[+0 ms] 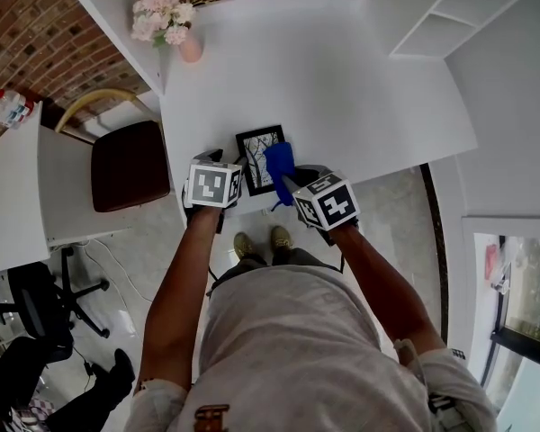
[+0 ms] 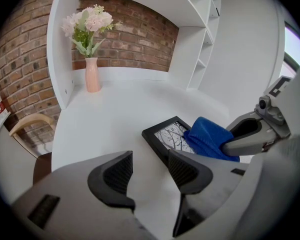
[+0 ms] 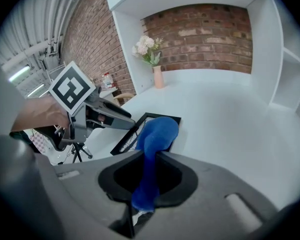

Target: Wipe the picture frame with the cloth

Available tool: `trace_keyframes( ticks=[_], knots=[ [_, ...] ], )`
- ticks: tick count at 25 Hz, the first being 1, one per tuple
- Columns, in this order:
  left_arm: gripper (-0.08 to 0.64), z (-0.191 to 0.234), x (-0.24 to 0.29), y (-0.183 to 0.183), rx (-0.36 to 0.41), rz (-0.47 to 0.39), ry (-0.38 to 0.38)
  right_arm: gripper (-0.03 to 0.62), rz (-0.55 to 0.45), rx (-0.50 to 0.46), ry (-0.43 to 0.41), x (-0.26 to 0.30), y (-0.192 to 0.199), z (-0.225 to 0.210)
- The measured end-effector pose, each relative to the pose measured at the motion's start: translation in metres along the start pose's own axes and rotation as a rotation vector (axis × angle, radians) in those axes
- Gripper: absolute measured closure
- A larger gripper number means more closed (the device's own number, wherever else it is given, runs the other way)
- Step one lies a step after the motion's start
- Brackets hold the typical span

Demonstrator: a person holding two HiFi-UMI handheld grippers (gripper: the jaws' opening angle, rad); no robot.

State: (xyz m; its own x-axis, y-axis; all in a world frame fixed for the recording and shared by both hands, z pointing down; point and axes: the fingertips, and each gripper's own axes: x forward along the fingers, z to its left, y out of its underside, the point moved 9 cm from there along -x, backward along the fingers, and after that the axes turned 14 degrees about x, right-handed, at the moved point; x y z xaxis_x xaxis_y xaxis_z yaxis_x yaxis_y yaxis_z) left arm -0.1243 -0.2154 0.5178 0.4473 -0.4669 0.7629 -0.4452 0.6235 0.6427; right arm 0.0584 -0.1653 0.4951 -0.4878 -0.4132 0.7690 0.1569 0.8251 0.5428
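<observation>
A small black picture frame (image 1: pixel 256 156) with a branch drawing lies flat near the front edge of the white table (image 1: pixel 324 70). My right gripper (image 1: pixel 286 184) is shut on a blue cloth (image 1: pixel 279 162), whose bunched end rests on the frame's right part. The right gripper view shows the cloth (image 3: pixel 155 136) pinched between the jaws and draped over the frame (image 3: pixel 145 130). My left gripper (image 1: pixel 227 165) stands open just left of the frame, nothing between its jaws. In the left gripper view the frame (image 2: pixel 170 134) and cloth (image 2: pixel 207 138) lie ahead to the right.
A pink vase of flowers (image 1: pixel 175 27) stands at the table's far left corner against a white side panel. White shelves (image 1: pixel 450 12) rise at the back right. A brown chair (image 1: pixel 126 160) and another white desk (image 1: pixel 13 196) sit to the left.
</observation>
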Motion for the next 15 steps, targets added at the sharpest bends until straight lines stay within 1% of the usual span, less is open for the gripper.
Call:
trace_keyframes(
  ticks=[8,11,15],
  knots=[
    [0.342,-0.003,-0.001,-0.002,0.006,0.003,-0.006,0.543,-0.023,0.040,0.054,-0.022,0.003,-0.033],
    [0.342,-0.002,-0.001,-0.002,0.001,0.009,-0.006,0.543,-0.048,0.054,0.049,-0.029,0.000,-0.037],
    [0.342,0.000,-0.006,-0.004,-0.006,0.000,-0.016,0.543,-0.105,0.045,0.021,-0.041,-0.014,-0.034]
  ],
)
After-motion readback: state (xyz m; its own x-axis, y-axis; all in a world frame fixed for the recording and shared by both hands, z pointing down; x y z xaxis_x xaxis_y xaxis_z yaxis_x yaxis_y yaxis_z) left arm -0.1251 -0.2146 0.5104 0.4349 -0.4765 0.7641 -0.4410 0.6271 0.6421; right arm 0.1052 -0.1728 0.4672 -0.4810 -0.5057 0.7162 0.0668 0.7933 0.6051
